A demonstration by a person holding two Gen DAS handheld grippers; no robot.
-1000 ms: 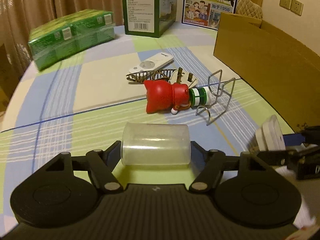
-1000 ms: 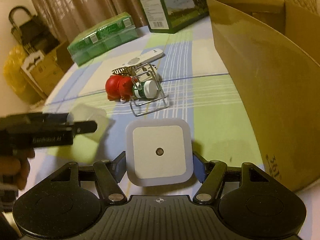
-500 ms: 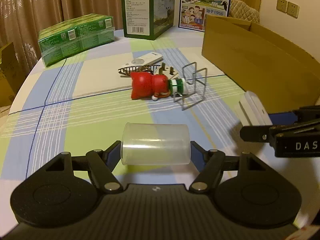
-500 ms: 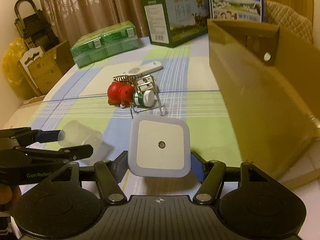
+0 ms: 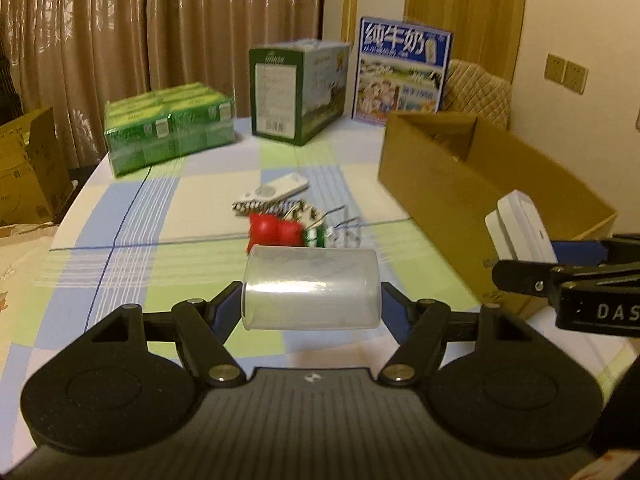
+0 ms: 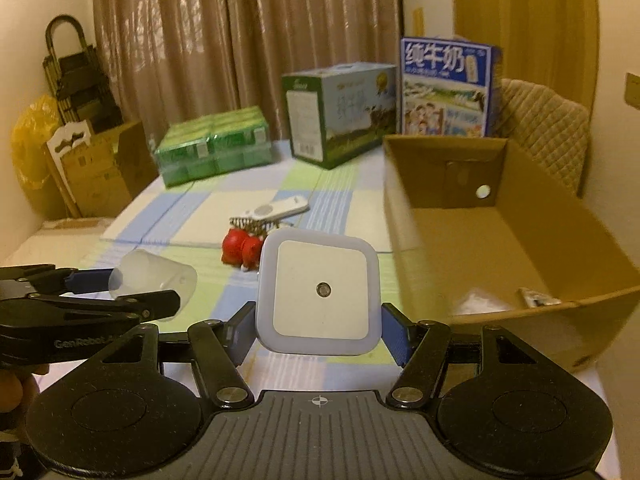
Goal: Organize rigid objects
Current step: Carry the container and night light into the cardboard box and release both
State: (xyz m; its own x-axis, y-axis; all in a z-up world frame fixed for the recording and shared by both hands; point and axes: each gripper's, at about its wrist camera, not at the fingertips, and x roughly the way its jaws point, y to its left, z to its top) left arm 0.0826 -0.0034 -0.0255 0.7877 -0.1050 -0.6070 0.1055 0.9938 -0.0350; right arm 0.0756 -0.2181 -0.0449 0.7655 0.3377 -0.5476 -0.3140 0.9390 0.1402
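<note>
My left gripper (image 5: 311, 304) is shut on a clear plastic cup (image 5: 311, 287), held sideways above the table. My right gripper (image 6: 318, 330) is shut on a square white night light (image 6: 318, 291) with a small sensor in its middle. In the left wrist view the night light (image 5: 520, 226) hangs at the right, near the open cardboard box (image 5: 480, 184). The right wrist view has the cup (image 6: 152, 276) at its left, and the box (image 6: 512, 236) standing open to the right with a few small things on its floor. A red figurine (image 6: 240, 249), a white remote (image 6: 280, 208) and a wire rack (image 5: 344, 226) lie mid-table.
A green pack of cartons (image 5: 168, 128), a green milk box (image 5: 296, 92) and a blue milk box (image 5: 402, 72) stand at the table's far side. A quilted chair (image 6: 548, 128) is behind the cardboard box. More cardboard boxes (image 6: 96, 168) sit on the floor at left.
Both grippers have risen and drawn back from the table with their loads. More of the room shows, and the open box's inside has come into the right wrist view.
</note>
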